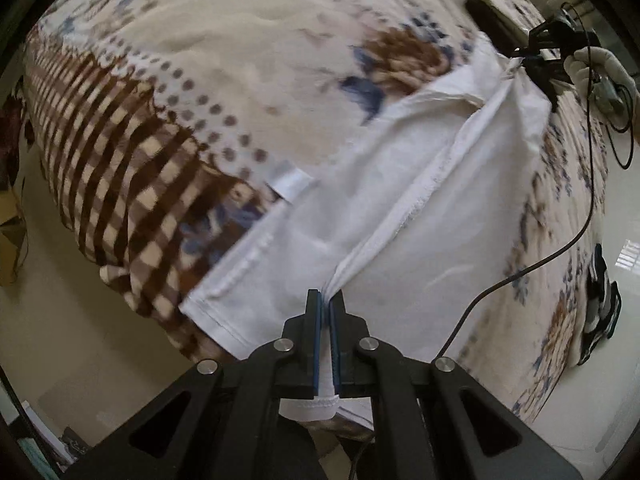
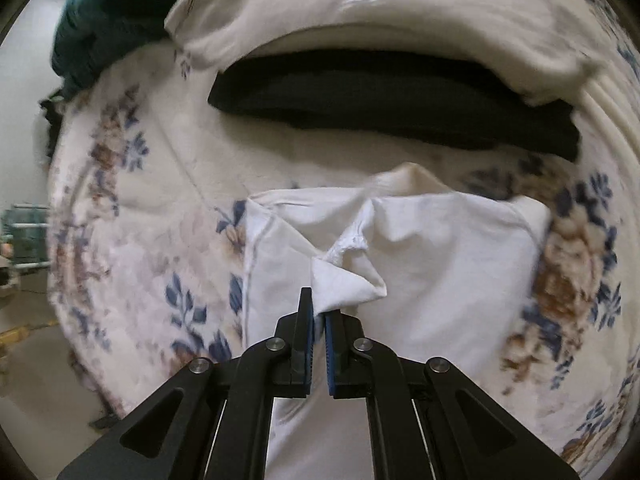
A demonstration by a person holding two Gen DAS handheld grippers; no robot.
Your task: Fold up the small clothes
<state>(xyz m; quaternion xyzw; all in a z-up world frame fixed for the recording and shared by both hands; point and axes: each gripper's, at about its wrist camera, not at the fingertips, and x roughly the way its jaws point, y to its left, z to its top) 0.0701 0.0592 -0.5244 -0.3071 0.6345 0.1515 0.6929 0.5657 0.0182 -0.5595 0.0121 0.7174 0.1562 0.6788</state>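
Nearest the left wrist camera, the left gripper has its blue-padded jaws pressed nearly together on a hemmed edge of the white garment, with a loop of stitched hem hanging out below the pads. From there the cloth stretches in a taut ridge across the floral blanket to the right gripper, seen far off at the upper right with a white-gloved hand behind it. In the right wrist view, the right gripper is likewise closed to a narrow gap, pinching a bunched corner of the white garment, which lies spread on the blanket. Beyond it rests a folded black cloth, and a dark teal cloth sits at the upper left.
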